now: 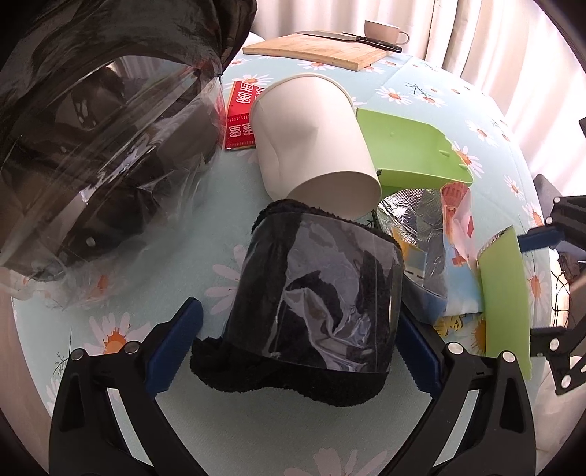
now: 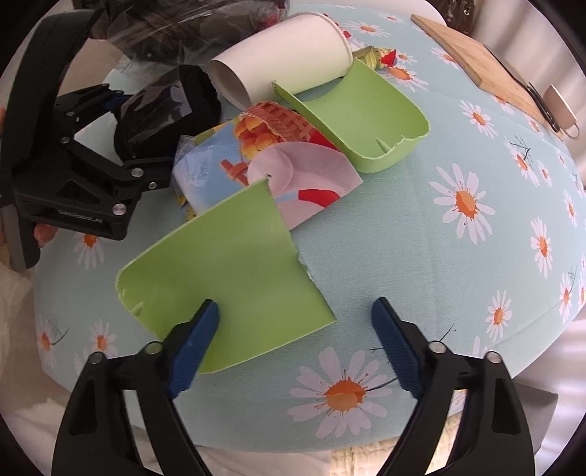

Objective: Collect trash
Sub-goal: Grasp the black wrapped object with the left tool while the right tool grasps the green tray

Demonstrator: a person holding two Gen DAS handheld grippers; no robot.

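- Nearest the left gripper (image 1: pixel 293 348) sits a black fleecy bundle wrapped in clear film (image 1: pixel 311 304); the jaws stand wide on either side of it, and I cannot tell whether the pads touch it yet.
- Close by, the right gripper (image 2: pixel 296 329) hangs with its jaws wide too, its left finger over the near edge of a flat green plastic shard (image 2: pixel 227 263) and its right finger over bare daisy cloth (image 2: pixel 476 256).
- Behind these, towards the middle of the tabletop, trash lies heaped: a tipped white paper cup (image 1: pixel 315 146), a curved green plastic piece (image 2: pixel 366 121), a printed wrapper (image 2: pixel 293 164) and a red packet (image 1: pixel 240 117).
- At the left edge a dark bag with a clear lining (image 1: pixel 91 146) gapes open.
- To do it well, I'd judge the left should close squarely round the bundle's middle, since film slips.
- At the far edge a cutting board (image 1: pixel 322 51), knife (image 1: pixel 351 38) and cup (image 1: pixel 382 29) look like keepers.
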